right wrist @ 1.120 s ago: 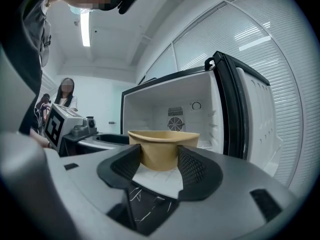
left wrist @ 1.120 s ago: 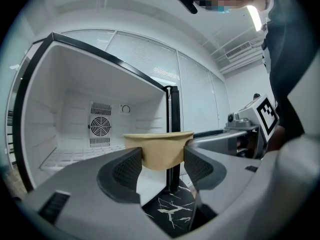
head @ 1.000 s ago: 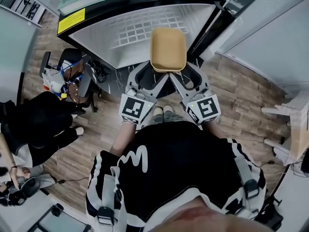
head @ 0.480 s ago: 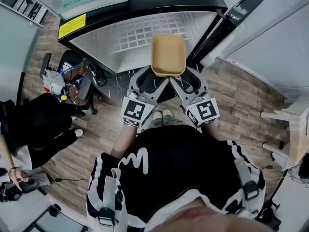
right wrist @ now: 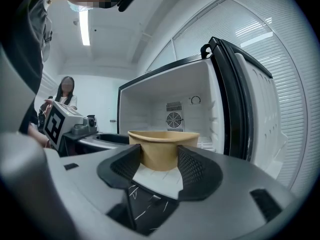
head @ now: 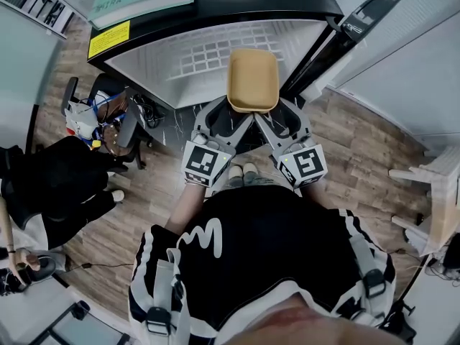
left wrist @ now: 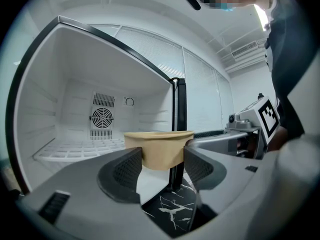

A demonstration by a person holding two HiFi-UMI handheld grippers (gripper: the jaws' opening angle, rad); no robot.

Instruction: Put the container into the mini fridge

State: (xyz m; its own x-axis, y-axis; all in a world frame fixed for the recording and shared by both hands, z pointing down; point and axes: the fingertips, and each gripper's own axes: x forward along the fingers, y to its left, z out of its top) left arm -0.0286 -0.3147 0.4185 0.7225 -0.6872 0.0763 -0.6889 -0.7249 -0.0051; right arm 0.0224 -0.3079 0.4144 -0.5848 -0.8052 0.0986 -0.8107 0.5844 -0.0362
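Observation:
A tan rectangular container (head: 252,80) hangs level in front of the open mini fridge (head: 180,56), its far half over the white wire shelf (left wrist: 75,151). My left gripper (head: 231,112) and my right gripper (head: 271,113) are both shut on the container's near end, one at each corner. In the left gripper view the container (left wrist: 159,148) sits between the dark ribbed pads, just above the fridge's lower edge. The right gripper view has the container (right wrist: 162,149) pinched the same way, with the fridge's back-wall fan behind it.
The black fridge door (head: 345,34) stands swung open at the right, close to my right gripper. A person in black (head: 57,185) sits at the left beside a chair with cables (head: 100,113). White furniture (head: 438,185) stands at the far right on the wooden floor.
Both grippers have carried the container slightly forward, toward the fridge opening. Grip is unchanged.

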